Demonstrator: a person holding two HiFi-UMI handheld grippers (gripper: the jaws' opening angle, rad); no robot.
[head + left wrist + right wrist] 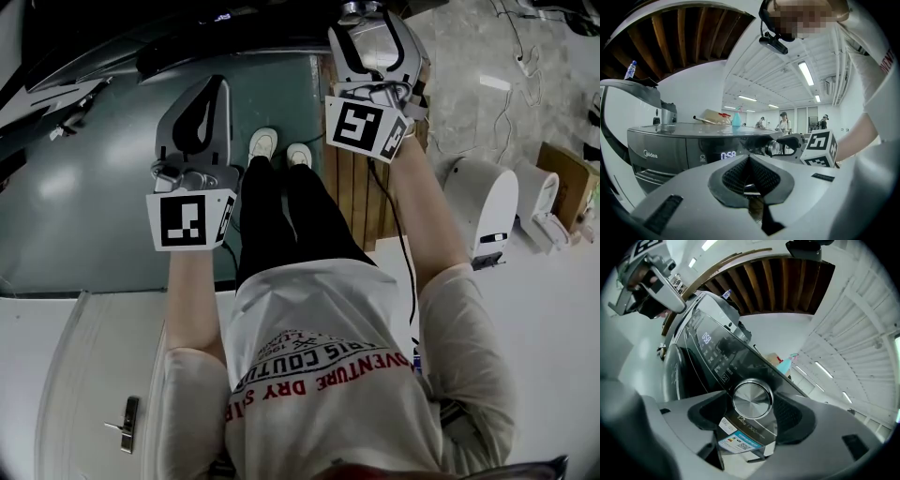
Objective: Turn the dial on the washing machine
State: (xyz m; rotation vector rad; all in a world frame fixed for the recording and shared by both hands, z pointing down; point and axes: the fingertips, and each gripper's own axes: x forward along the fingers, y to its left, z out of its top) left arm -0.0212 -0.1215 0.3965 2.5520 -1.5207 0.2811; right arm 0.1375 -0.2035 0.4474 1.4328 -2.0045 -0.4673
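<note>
- Right gripper view shows the right gripper with its jaws spread wide. The silver dial stands between the pads with a gap on either side, so we read it as released, not held.
- In its own view, the left gripper has its jaws clenched together on nothing and is held back from the washing machine.
- The dial sits on the machine's dark sloping front panel, along from the lit display and just above a printed sticker.
- We judge the right gripper to be lined up squarely on the dial, which is the approach part of the task. Whether a turn has been made we cannot tell. The display is lit, but nothing on the dial face marks its position. If the turn is still to come, what is left is to close the pads on the rim and twist.
- Only the left gripper view gives a side look at the right gripper reaching the dial, and it shows a blue spray bottle on top of the machine.
- Only the right gripper view shows the gaps beside the dial.
- The head view shows the person standing on a green floor with both grippers raised, but there we cannot make out the dial with any certainty.
</note>
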